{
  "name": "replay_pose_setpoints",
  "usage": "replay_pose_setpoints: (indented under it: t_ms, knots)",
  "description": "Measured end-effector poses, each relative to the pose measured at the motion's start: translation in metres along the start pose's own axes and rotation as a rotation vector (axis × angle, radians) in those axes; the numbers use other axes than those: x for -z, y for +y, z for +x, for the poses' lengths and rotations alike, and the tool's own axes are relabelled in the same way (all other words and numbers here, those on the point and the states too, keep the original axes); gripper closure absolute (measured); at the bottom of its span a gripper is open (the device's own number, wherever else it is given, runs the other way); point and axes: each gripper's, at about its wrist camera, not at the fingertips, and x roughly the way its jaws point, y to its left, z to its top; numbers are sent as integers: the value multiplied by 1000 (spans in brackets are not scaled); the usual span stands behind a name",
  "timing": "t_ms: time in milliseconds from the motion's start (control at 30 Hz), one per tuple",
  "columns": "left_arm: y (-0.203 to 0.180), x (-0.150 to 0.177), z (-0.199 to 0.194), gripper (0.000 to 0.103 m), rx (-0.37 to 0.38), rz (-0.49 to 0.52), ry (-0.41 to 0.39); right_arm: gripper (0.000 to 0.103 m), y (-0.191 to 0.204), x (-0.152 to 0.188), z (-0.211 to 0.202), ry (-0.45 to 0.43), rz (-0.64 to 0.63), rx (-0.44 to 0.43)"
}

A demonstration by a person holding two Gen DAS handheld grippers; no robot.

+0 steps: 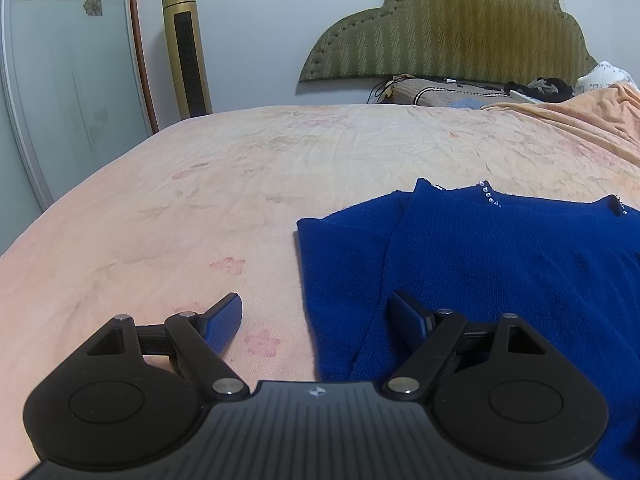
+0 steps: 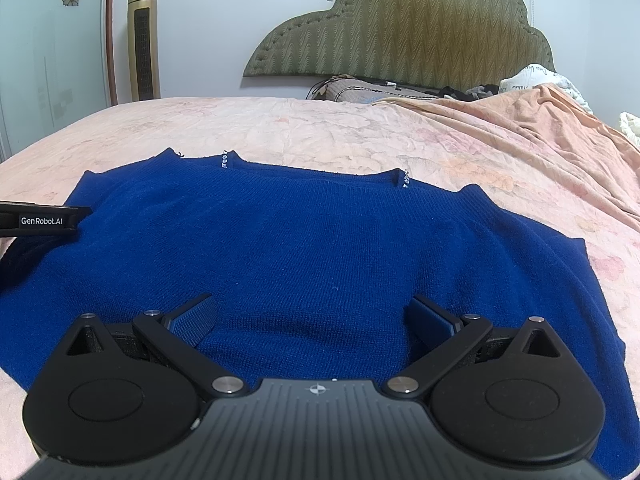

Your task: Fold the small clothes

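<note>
Both claws are standing wide apart with nothing between their pads. Seen from the left wrist, the left gripper (image 1: 316, 320) is hovering over the near left edge of the blue sweater (image 1: 480, 264), one finger above the bare bedsheet (image 1: 200, 200) and the other above the knit, so the garment's edge is running between the jaws. The sweater is lying ahead and to the right of this claw, with what looks like a sleeve folded in over its left side, and its neckline with small sparkling stones pointing away toward the headboard (image 1: 460, 32).

From the right wrist, the right gripper (image 2: 312, 320) is hanging directly over the lower middle of the blue sweater (image 2: 300, 248), which is lying flat, neckline far, hem near, its wider span running left to right across the view. The left gripper's body is poking in at the left border, at the sweater's left side. Judging by this, each hand is nearest its own side of the garment, and the hem is the closest edge for both.

The bedsheet (image 2: 360, 128) is looking pale pink, crumpled and soft, likely to give under any press. A gold tower fan (image 2: 143, 36) is standing by the wall, and a peach blanket (image 2: 520, 128) is heaped at the far right.
</note>
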Motion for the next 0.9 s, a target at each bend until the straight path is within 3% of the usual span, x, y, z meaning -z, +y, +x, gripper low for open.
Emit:
replay_pose_setpoints:
  t_ms: [333, 467, 533, 667, 800, 833, 900]
  knots:
    - [0, -4, -1, 16, -13, 25, 5, 0, 2, -1, 2, 2, 4, 0]
    - [17, -14, -16, 16, 104, 52, 9, 1, -5, -4, -13, 17, 71, -20]
    - [29, -21, -19, 16, 148, 55, 4, 1, -10, -3, -35, -35, 128, -60]
    - [46, -39, -14, 16, 250, 82, 28, 0, 3, -1, -74, -146, 70, -40]
    - [58, -52, 7, 16, 385, 58, 148, 0, 19, -4, -77, -57, 74, -236]
    - [61, -53, 15, 16, 424, 46, 191, 0, 30, -2, -79, -54, 34, -245]
    - [67, -54, 30, 16, 467, 10, 287, 0, 59, 3, -86, -69, -90, -175]
